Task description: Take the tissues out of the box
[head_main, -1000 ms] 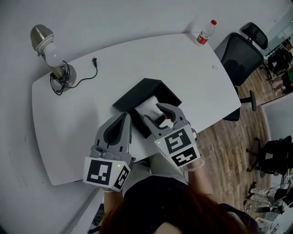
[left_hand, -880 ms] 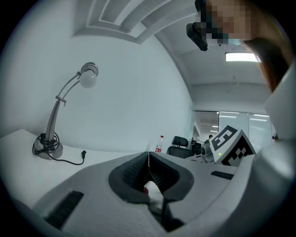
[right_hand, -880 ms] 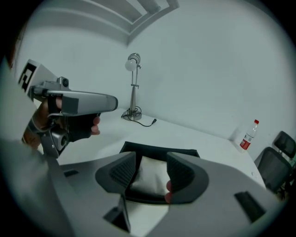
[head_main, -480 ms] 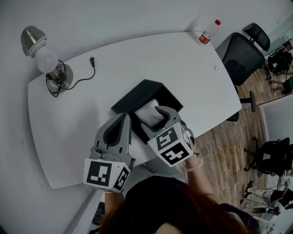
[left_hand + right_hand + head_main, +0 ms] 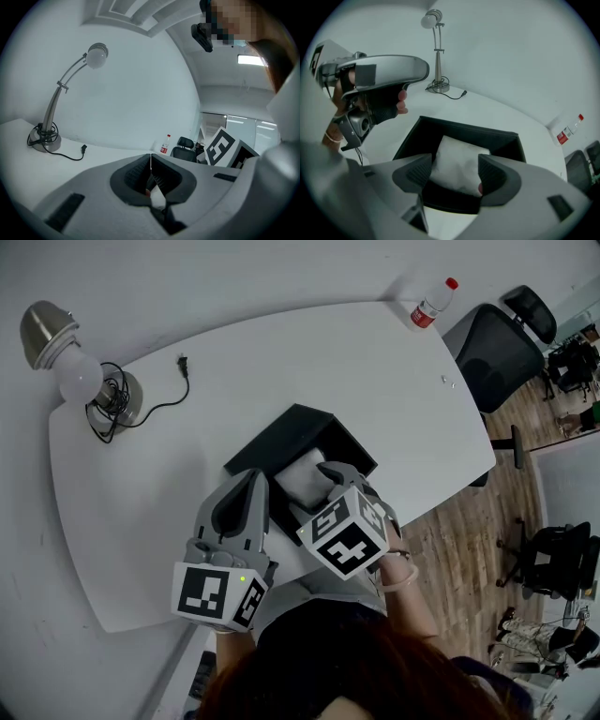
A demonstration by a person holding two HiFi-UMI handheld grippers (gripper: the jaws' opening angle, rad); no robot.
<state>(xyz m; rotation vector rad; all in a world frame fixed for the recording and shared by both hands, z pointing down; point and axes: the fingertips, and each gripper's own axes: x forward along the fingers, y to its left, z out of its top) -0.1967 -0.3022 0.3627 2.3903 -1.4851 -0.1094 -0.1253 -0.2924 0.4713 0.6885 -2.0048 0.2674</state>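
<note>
Desk lamp [image 5: 66, 362] stood well to the left of the black box [image 5: 272, 439], its loose plug lying between them on the white table [image 5: 394, 371]. Left gripper [image 5: 254, 478] hovered just beside the box's left wall with its jaws closed tip to tip, nothing between them. Tissue pack [image 5: 302, 474], white and soft-looking, lay inside the box against the near wall. Right gripper [image 5: 339, 481] was tilted steeply down over the box's near right corner; its jaws had just been opening and stood wide apart, the pack framed between them but neither pad pressing it. Plastic bottle [image 5: 433, 304] stood far beyond the box to the right, at the table's edge, with an office chair [image 5: 497, 357] past it. Progress, by my judgement: nothing removed yet. Remaining: lower onto the pack, close, lift clear of the box. The right gripper view showed the gap between pads and pack; in the head view the marker cube covered that. The left gripper view showed its closed tips, the lamp and the bottle, but not the box interior.
</note>
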